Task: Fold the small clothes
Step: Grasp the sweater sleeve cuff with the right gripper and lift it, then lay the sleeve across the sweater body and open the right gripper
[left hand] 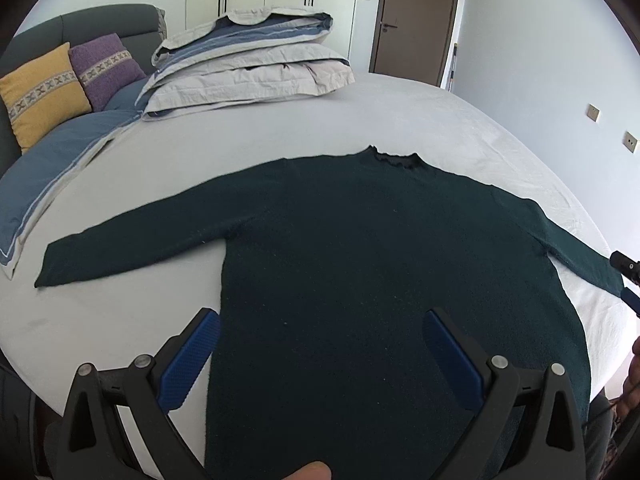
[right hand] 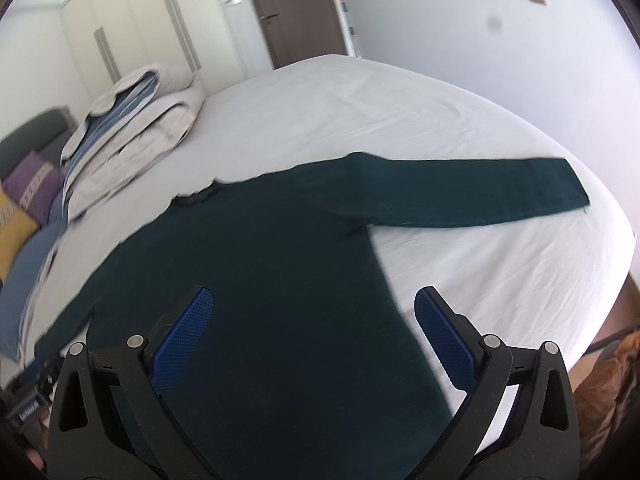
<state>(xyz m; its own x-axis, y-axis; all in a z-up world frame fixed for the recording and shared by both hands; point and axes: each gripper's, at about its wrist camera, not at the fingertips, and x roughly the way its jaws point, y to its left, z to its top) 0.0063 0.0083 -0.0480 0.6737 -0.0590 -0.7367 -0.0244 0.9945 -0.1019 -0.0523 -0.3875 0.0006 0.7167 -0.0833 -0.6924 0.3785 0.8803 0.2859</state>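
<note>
A white sheet [left hand: 400,120] is covering the bed. A folded grey-and-blue duvet [left hand: 248,64] is lying at its far side, beside a yellow cushion [left hand: 40,92] and a purple cushion [left hand: 104,68] leaning against a grey headboard [left hand: 100,20]. A brown door [left hand: 416,20] is standing shut beyond.

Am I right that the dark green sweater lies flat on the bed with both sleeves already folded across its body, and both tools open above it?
Not quite: the sleeves are not folded. The dark green sweater lies flat on the bed with both sleeves spread outward, as the left wrist view shows. The left tool and right tool are indeed open above it.
</note>
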